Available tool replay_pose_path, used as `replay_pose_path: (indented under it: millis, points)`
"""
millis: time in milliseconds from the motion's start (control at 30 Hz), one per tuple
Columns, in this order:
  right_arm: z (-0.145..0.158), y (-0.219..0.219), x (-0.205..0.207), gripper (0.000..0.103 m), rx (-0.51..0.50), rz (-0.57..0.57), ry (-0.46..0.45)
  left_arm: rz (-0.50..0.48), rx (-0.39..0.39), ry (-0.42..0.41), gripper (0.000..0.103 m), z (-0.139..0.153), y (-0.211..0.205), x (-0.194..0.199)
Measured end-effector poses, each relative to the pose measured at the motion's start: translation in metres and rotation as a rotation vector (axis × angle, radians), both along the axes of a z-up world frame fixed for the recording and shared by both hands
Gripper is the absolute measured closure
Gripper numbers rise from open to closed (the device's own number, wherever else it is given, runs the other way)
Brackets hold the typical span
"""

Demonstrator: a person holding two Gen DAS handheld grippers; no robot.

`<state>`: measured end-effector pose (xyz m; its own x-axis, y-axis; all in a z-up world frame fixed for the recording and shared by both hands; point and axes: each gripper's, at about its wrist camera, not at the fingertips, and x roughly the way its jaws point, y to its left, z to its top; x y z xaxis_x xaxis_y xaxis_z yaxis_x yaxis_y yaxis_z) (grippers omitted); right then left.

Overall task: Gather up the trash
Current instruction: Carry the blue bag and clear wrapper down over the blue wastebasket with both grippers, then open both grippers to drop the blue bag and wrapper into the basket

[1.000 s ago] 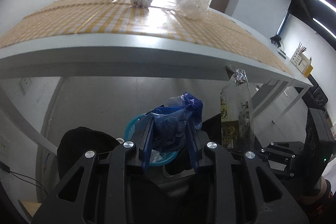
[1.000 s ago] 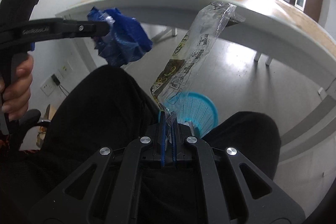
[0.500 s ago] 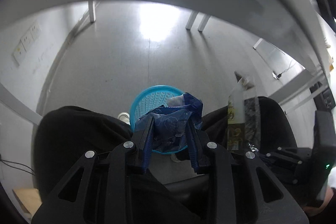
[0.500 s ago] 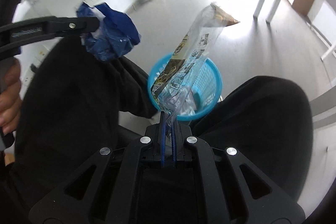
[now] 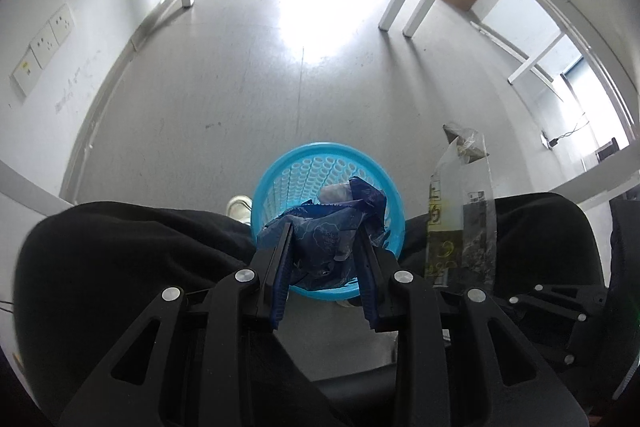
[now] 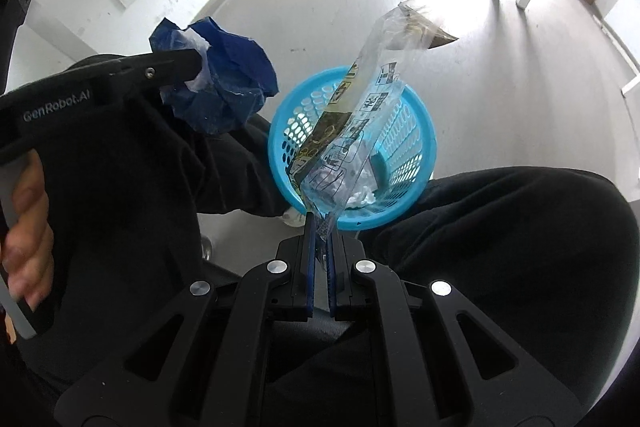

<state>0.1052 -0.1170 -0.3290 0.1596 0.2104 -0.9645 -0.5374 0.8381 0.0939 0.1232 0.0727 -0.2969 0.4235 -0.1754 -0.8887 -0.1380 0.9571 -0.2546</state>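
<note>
Holding trash above the blue basket (image 6: 416, 131): left claw (image 5: 324, 247) grips the blue wrapper (image 5: 332, 227), right claw (image 6: 320, 239) pinches the clear wrapper (image 6: 360, 107); dropping remains.

Two wrappers (image 6: 224, 83), one basket (image 6: 420, 115)

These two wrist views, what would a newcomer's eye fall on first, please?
First, the bright blue basket on the grey floor between the seated person's knees, with white scraps inside. Next, the crumpled dark blue wrapper clamped in the left gripper above the basket. Then the long clear printed wrapper standing up from the shut right gripper.
</note>
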Motion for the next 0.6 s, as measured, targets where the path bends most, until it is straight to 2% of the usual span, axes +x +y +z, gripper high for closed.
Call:
replay_pose_path:
  millis: [400,600]
  points:
    - [-0.055,0.012,0.049,0.099,-0.048,-0.073,0.168,0.084,-0.058,0.124,0.075,-0.045,0.009,0.042]
    - [-0.077,0.021,0.069,0.099,-0.074,-0.088,0.215,0.111,-0.084,0.178,0.074,-0.066,0.011,0.058]
